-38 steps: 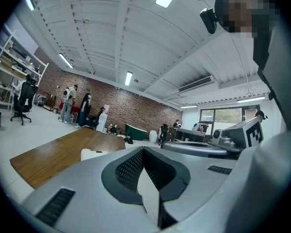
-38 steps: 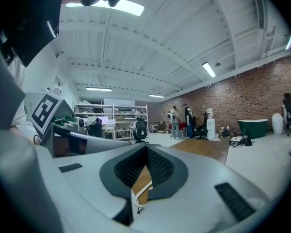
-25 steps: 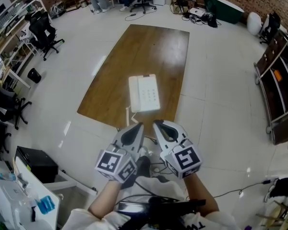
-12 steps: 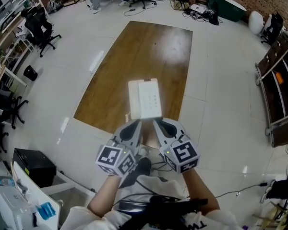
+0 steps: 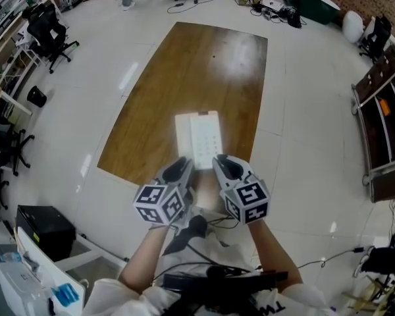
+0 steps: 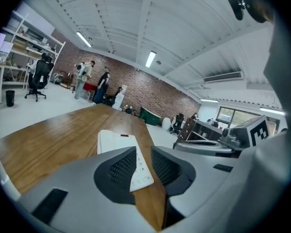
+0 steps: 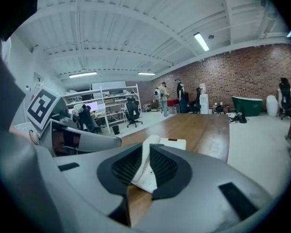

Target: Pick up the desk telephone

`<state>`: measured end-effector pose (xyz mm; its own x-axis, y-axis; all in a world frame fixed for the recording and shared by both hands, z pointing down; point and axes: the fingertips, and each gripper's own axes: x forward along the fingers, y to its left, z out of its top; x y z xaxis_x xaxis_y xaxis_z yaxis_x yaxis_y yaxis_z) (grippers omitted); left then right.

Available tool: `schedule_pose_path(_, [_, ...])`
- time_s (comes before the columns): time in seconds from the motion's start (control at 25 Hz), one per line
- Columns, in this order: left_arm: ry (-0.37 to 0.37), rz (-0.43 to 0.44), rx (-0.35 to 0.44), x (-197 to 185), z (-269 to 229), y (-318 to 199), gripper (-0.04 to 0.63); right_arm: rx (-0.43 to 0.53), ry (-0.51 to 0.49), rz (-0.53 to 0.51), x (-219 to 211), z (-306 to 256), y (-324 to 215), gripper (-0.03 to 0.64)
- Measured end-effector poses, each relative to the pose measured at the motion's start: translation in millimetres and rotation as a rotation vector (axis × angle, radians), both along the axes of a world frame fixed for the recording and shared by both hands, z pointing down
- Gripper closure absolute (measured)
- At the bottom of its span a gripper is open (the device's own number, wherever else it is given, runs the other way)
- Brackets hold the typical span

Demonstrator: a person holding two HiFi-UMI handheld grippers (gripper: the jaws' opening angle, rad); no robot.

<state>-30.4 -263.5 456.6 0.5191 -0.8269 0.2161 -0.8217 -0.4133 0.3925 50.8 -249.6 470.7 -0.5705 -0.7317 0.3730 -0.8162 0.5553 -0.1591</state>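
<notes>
Left gripper nearer telephone — fingers opening

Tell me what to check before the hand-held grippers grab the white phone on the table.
1. Desk telephone lies flat on the wooden table: ok.
2. Left hand-held gripper: jaws have just been opening; small gap, nothing gripped: ok.
3. Right hand-held gripper: jaws almost shut, too narrow for the telephone: not ok.
4. Both hand-held grippers sit at the telephone's near end: ok.
5. Handset cord clear of the jaws: cannot tell.
</notes>
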Motion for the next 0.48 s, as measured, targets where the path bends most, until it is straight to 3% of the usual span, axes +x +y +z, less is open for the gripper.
schedule_pose_path(0.04, [0.002, 0.0, -0.018, -0.8, 6.2, -5.0, 0.494, -0.014, 0.0, 0.004, 0.2, 5.2, -4.5, 0.53])
schedule_pose_path(0.2, [-0.024, -0.011, -0.07, -7.6, 31.9, -21.4, 0.492, -0.058, 0.011, 0.026, 0.4, 25.6, -20.3, 0.518])
schedule_pose_path(0.28, [-0.018, 0.001, -0.108, -7.9, 44.4, -28.9, 0.398, -0.092, 0.008, 0.027, -0.2, 35.8, -27.1, 0.433])
schedule_pose_path(0.32, [-0.013, 0.003, -0.127, -8.6, 50.4, -33.0, 0.393, -0.109, 0.008, 0.028, -0.4, 40.7, -30.6, 0.407])
schedule_pose_path(0.48, [-0.018, 0.003, -0.179, -12.2, 72.0, -47.7, 0.382, -0.166, -0.002, 0.031, 1.5, 59.0, -43.2, 0.405])
